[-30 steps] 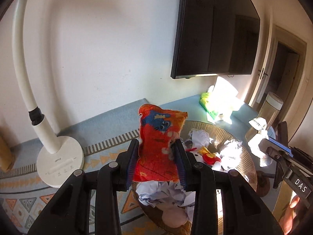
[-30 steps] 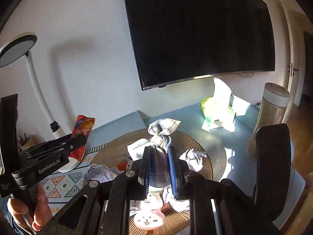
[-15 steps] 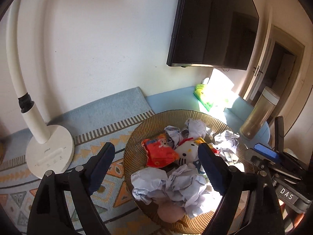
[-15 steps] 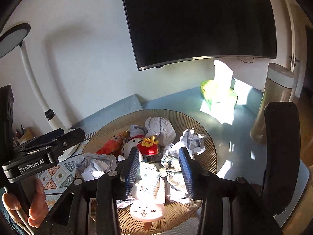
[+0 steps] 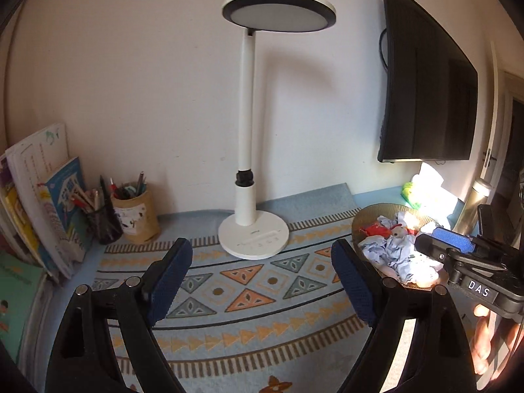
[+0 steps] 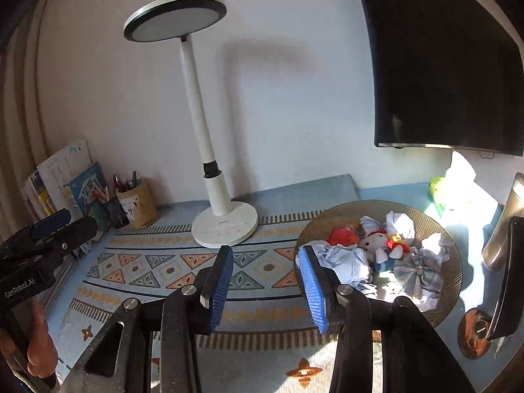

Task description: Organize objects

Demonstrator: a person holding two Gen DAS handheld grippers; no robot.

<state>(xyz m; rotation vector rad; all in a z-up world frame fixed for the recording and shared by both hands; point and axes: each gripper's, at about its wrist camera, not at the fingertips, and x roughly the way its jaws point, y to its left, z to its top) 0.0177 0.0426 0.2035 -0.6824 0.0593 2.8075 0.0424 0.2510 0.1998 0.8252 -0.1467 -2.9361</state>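
The left gripper (image 5: 258,281) is hovering with its fingers spread wide and gripping nothing above the patterned mat (image 5: 242,281), and the right gripper (image 6: 267,286) is likewise hanging released and empty beside the woven basket (image 6: 453,281). The red snack packet (image 6: 339,236) and the checked cloth bundle (image 6: 417,270) are lying inside that basket among crumpled paper (image 6: 344,260) and a white cat plush (image 6: 376,239) (the white desk lamp (image 6: 224,226) is standing just left of the basket).

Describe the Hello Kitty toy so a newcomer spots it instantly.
Find the white desk lamp; right of its base sits a round brown woven tray. Amid the crumpled paper in the tray lies the Hello Kitty plush, the only white cat face with a red bow.
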